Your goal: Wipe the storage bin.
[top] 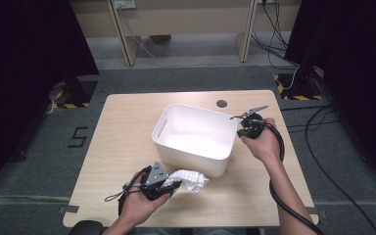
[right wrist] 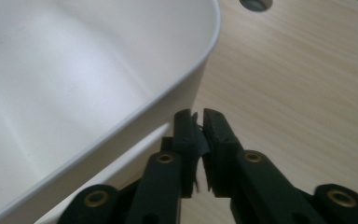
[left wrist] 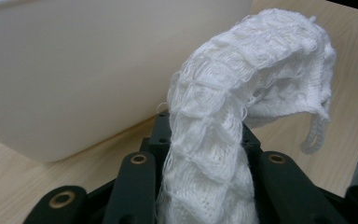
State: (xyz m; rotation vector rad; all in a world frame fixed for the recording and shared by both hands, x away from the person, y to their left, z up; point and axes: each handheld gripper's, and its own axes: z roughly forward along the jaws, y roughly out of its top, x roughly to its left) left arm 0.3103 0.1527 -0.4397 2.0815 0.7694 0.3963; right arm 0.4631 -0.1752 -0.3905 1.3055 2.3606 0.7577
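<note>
Sitting near the middle of the wooden table (top: 127, 127), the white plastic bin (top: 194, 138) is the landmark for everything else; its inside shows bare white walls and floor, with nothing lying in it, and a slot handle is cut into its left end wall. Just beside the bin's near long wall, toward the person, the left gripper (top: 172, 186) has its jaws closed on a white knitted cloth (top: 190, 179), which bunches up against the bin's near right corner and rests on the table. In the left gripper view the cloth (left wrist: 223, 121) rises from between the black jaws and curls over to the right, with the bin's outer wall (left wrist: 74, 79) close behind it. At the bin's far right corner, outside the rim, the right gripper (top: 247, 125) has its jaws only a narrow slit apart, with nothing between them; in the right gripper view its tips (right wrist: 198, 122) sit just beside the bin's curved rim (right wrist: 177, 88). Beyond that corner a small dark round hole (top: 221, 104) marks the table.
</note>
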